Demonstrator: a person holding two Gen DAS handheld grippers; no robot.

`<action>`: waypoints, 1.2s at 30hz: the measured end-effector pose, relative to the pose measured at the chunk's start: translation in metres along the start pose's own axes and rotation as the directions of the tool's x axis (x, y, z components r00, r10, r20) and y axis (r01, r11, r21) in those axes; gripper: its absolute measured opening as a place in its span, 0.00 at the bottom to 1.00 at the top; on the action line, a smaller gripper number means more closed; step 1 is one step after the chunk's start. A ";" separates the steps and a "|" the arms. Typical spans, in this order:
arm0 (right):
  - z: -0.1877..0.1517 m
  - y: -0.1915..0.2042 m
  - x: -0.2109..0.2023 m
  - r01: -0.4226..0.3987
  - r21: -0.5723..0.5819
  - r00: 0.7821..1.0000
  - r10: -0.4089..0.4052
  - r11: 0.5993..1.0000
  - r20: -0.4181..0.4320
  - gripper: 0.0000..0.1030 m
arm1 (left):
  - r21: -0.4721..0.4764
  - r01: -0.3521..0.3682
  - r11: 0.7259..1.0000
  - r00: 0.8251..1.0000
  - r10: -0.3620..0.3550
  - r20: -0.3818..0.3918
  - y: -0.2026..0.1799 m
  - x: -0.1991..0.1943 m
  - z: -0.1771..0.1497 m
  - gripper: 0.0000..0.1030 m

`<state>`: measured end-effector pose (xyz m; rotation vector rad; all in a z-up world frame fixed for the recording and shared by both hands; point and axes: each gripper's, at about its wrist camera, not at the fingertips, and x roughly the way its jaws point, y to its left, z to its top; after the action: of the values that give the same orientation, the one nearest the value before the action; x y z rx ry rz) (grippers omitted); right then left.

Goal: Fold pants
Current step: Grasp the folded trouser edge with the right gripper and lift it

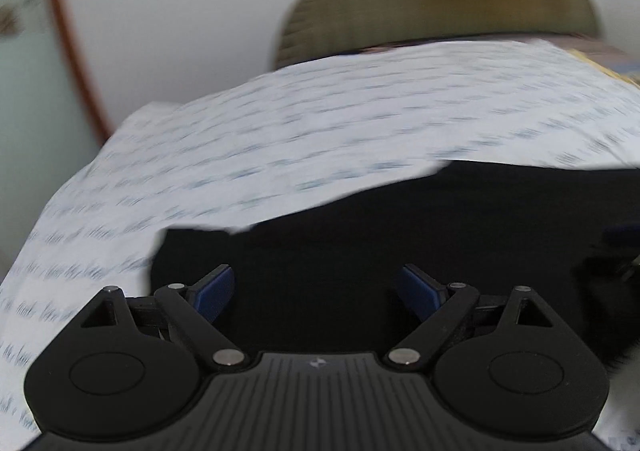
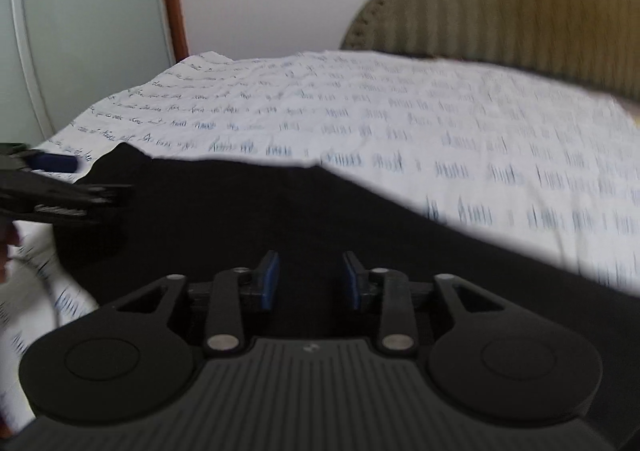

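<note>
From the left wrist camera, the left gripper point(image 1: 316, 293) hangs low over the black pants point(image 1: 400, 235), its jaws spread wide with nothing between them. The pants lie as a dark sheet on a bed whose white sheet point(image 1: 280, 131) is printed with lines of script. One ragged edge of the cloth runs diagonally across the view. An olive headboard point(image 1: 440, 3) stands behind, against a pale wall. The picture is smeared by motion, so creases in the cloth cannot be read.

From the right wrist camera, the right gripper point(image 2: 308, 279) also sits just above the pants point(image 2: 280, 211), jaws apart by a narrower gap and empty. The left gripper point(image 2: 48, 187) shows at the left edge, over the far corner of the cloth.

Judging by this, neither gripper has a hold, and the pants look spread out rather than stacked; whether any fold is done I cannot tell. No containers appear in either view.
</note>
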<state>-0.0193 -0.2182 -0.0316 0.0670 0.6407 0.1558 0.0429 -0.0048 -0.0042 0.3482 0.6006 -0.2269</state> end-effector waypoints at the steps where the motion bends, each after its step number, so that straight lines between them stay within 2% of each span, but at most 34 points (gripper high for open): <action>1: -0.010 0.000 0.001 0.007 -0.008 1.000 -0.008 1.000 -0.019 0.35 | 0.047 -0.013 0.999 1.000 0.013 0.006 -0.017 0.002 -0.003 0.89; 3: -0.027 0.000 0.003 0.031 -0.033 0.999 -0.032 0.999 -0.014 0.36 | 0.141 -0.109 0.984 0.994 0.108 0.012 -0.046 0.009 -0.013 0.90; 4: -0.031 0.000 0.001 0.034 -0.031 0.999 -0.034 0.999 0.008 0.36 | 0.179 -0.153 0.972 0.988 0.147 0.043 -0.058 0.009 -0.019 0.90; 7: -0.041 0.005 0.004 0.060 -0.054 0.997 -0.057 0.997 0.056 0.41 | 0.224 -0.242 0.944 0.968 0.219 0.123 -0.078 0.001 -0.027 0.90; 8: -0.045 0.009 0.005 0.079 -0.079 0.994 -0.073 0.994 0.079 0.44 | 0.217 -0.238 0.947 0.968 0.212 0.134 -0.081 -0.003 -0.025 0.90; 10: -0.049 0.015 0.006 0.106 -0.107 0.990 -0.095 0.989 0.104 0.45 | 0.177 -0.186 0.967 0.975 0.159 0.155 -0.084 -0.013 -0.019 0.90; 13: -0.048 0.011 -0.002 0.113 -0.078 0.988 -0.104 0.991 0.114 0.47 | 0.112 -0.096 0.989 0.978 0.073 0.194 -0.094 -0.025 -0.008 0.90; 14: -0.047 0.007 -0.008 0.129 -0.056 0.984 -0.121 0.990 0.129 0.50 | 0.104 -0.078 0.992 0.975 0.054 0.215 -0.099 -0.028 -0.006 0.91; 16: -0.046 -0.002 -0.023 0.179 -0.028 0.972 -0.173 0.983 0.160 0.62 | 0.106 -0.052 0.993 0.969 0.024 0.247 -0.112 -0.027 -0.004 0.99; 17: -0.047 -0.008 -0.028 0.208 -0.026 0.966 -0.201 0.978 0.160 0.69 | 0.117 -0.044 0.992 0.971 0.015 0.240 -0.119 -0.023 -0.003 1.00; 19: -0.052 -0.020 -0.030 0.251 -0.035 0.962 -0.245 0.967 0.117 0.70 | 0.138 -0.015 0.990 0.980 -0.013 0.197 -0.132 -0.014 -0.002 1.00; 20: -0.056 -0.027 -0.029 0.240 -0.042 0.969 -0.236 0.970 0.078 0.71 | 0.146 0.008 0.989 0.984 -0.034 0.175 -0.137 -0.010 -0.004 1.00; 21: -0.061 -0.034 -0.034 0.227 -0.012 0.970 -0.225 0.974 0.087 0.71 | 0.150 0.020 0.989 0.987 -0.043 0.152 -0.142 -0.006 -0.005 1.00; 22: -0.064 -0.043 -0.043 0.226 0.060 0.966 -0.231 0.972 0.112 0.71 | 0.150 0.019 0.989 0.989 -0.040 0.141 -0.143 -0.002 -0.008 1.00; 24: -0.073 -0.065 -0.064 0.170 0.199 0.964 -0.204 0.965 0.169 0.65 | 0.156 0.016 0.988 0.990 -0.037 0.137 -0.146 0.004 -0.011 1.00; 25: -0.078 -0.080 -0.076 0.156 0.276 0.956 -0.215 0.948 0.199 0.65 | 0.148 0.023 0.989 0.991 -0.043 0.130 -0.145 0.005 -0.014 1.00; 27: -0.089 -0.117 -0.100 0.196 0.424 0.928 -0.307 0.884 0.211 0.66 | 0.121 0.044 0.992 0.991 -0.059 0.120 -0.141 0.006 -0.014 1.00; 29: -0.104 -0.157 -0.126 0.253 0.571 0.884 -0.427 0.781 0.192 0.66 | 0.106 0.059 0.993 0.991 -0.071 0.115 -0.139 0.008 -0.016 1.00; 31: -0.124 -0.194 -0.154 0.242 0.706 0.850 -0.497 0.666 0.177 0.66 | 0.100 0.066 0.993 0.991 -0.077 0.113 -0.138 0.007 -0.017 1.00; 33: -0.143 -0.220 -0.176 0.223 0.791 0.822 -0.546 0.570 0.162 0.67 | 0.100 0.065 0.993 0.991 -0.077 0.113 -0.138 0.007 -0.017 1.00; 34: -0.149 -0.229 -0.182 0.243 0.813 0.807 -0.575 0.530 0.134 0.67 | 0.103 0.062 0.993 0.991 -0.073 0.115 -0.139 0.006 -0.017 1.00; 36: -0.158 -0.241 -0.189 0.272 0.832 0.784 -0.613 0.483 0.099 0.67 | 0.113 0.050 0.992 0.991 -0.064 0.121 -0.141 0.005 -0.018 1.00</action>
<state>-0.2338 -0.4851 -0.0729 0.7777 0.2529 -0.6895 -0.0058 -0.1278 -0.0562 0.4200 0.4763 -0.3353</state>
